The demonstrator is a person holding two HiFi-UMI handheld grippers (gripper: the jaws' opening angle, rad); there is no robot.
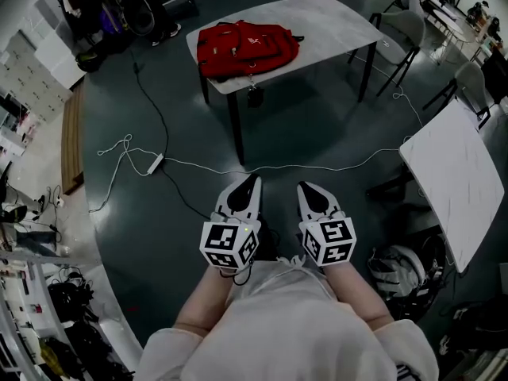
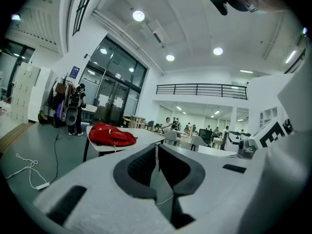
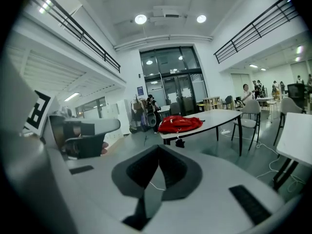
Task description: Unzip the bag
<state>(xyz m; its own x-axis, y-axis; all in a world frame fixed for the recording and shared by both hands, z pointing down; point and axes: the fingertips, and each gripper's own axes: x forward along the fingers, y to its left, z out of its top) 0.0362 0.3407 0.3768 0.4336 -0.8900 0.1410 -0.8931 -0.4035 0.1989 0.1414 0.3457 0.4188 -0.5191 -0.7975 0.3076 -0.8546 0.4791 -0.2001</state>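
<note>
Two clenched, empty items: left gripper (image 1: 251, 182), right gripper (image 1: 308, 189). Bag (image 1: 246, 48) on table (image 1: 333, 22), well apart, upper centre, lying crosswise.

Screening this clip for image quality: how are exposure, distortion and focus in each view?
Head view: dim, dark floor, strong fisheye bending the table edges, red bag sharp. Left gripper view: bright, ceiling lights glare, black vignette corners. Right gripper view: same vignette, near jaws slightly soft.

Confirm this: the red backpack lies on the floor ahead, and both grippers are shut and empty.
Not the floor: the head view shows the red backpack on the white table ahead. The left gripper and right gripper are shut and empty.
</note>
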